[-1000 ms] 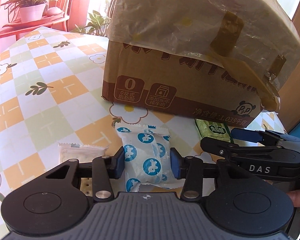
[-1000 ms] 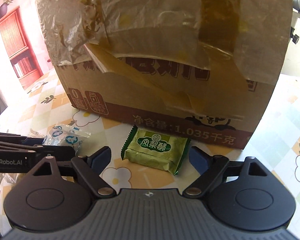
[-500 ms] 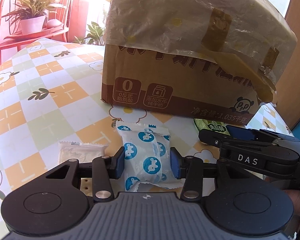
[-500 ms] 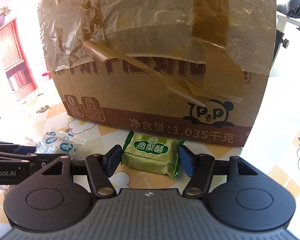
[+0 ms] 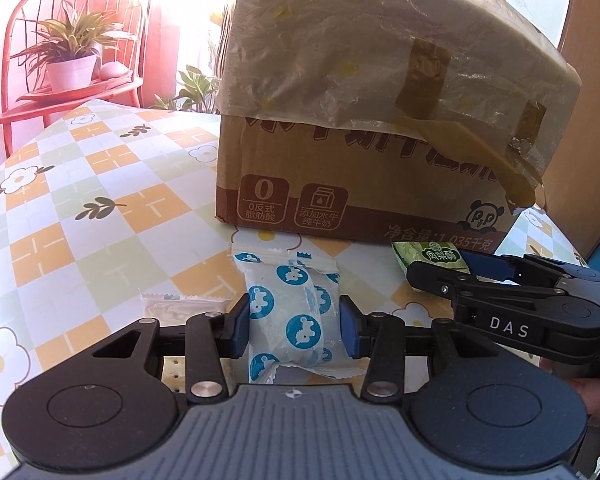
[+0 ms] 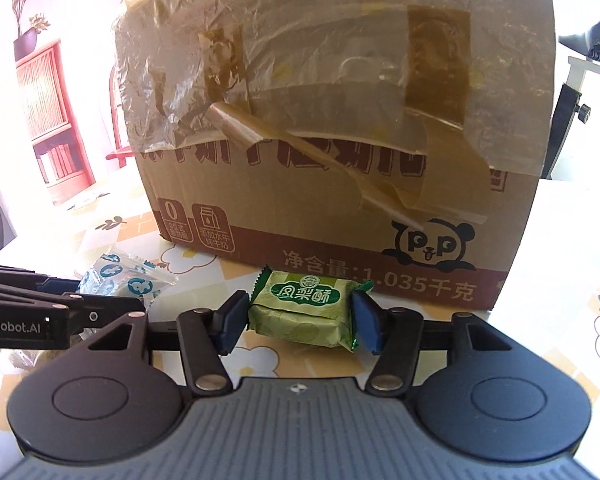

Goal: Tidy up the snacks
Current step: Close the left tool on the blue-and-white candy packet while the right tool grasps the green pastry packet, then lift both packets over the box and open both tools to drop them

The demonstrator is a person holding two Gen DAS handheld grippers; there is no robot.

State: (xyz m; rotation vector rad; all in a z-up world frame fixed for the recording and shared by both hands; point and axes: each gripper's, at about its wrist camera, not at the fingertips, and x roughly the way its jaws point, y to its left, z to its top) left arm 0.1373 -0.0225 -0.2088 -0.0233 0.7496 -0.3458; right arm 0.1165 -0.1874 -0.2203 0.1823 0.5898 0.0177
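Note:
My left gripper (image 5: 294,330) is shut on a white snack packet with blue round prints (image 5: 290,312), held a little above the table. My right gripper (image 6: 296,318) is shut on a green pineapple-cake packet (image 6: 306,308), also lifted off the tablecloth. Each gripper shows in the other view: the right one (image 5: 440,268) with the green packet (image 5: 430,256), the left one (image 6: 112,304) with the blue-print packet (image 6: 128,278). A taped cardboard box (image 5: 380,120) stands right behind both; it also fills the right wrist view (image 6: 340,140).
A pale cracker packet (image 5: 180,306) lies on the checked floral tablecloth (image 5: 80,208) just left of my left gripper. A red chair with a potted plant (image 5: 70,60) stands beyond the table's far left edge. A red shelf (image 6: 52,120) is at the left.
My right gripper has closed on the green packet and lifted it. My left gripper has risen slightly with the blue-print packet, and both have backed away from the box a little.

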